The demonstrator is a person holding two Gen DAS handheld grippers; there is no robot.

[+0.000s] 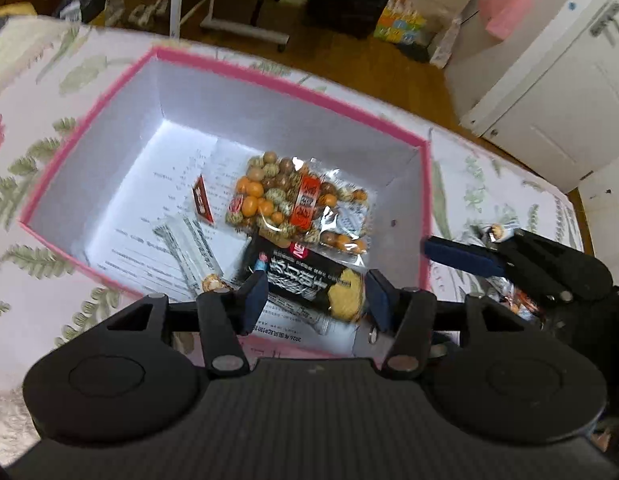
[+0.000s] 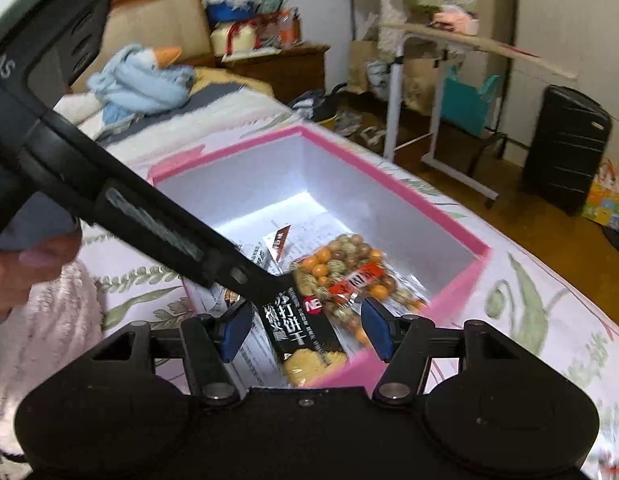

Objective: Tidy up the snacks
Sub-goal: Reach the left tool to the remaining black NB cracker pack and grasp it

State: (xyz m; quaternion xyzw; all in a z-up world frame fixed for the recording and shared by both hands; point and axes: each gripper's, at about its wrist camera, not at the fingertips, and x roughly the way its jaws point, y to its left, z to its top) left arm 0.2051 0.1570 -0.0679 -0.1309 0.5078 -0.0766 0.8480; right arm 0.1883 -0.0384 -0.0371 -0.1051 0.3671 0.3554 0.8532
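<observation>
A pink-rimmed white box (image 1: 293, 82) stands open on the floral bedspread. Inside lie a clear bag of mixed nuts (image 1: 297, 200), a black cracker packet (image 1: 309, 280), a silver stick packet (image 1: 193, 248) and a small red sachet (image 1: 202, 199). My left gripper (image 1: 315, 300) is open and empty above the box's near edge, over the black packet. In the right wrist view, my right gripper (image 2: 305, 332) is open and empty over the black cracker packet (image 2: 301, 332) and nuts bag (image 2: 341, 268) in the box (image 2: 413, 196). The right gripper's blue-padded finger (image 1: 461, 258) shows at the box's right side.
Loose wrapped snacks (image 1: 497, 232) lie on the bedspread (image 1: 49, 148) right of the box. The left gripper's arm (image 2: 109, 184) crosses the right wrist view. A black suitcase (image 2: 565, 148), a white rolling table (image 2: 449, 80) and a blue plush toy (image 2: 141, 80) stand around.
</observation>
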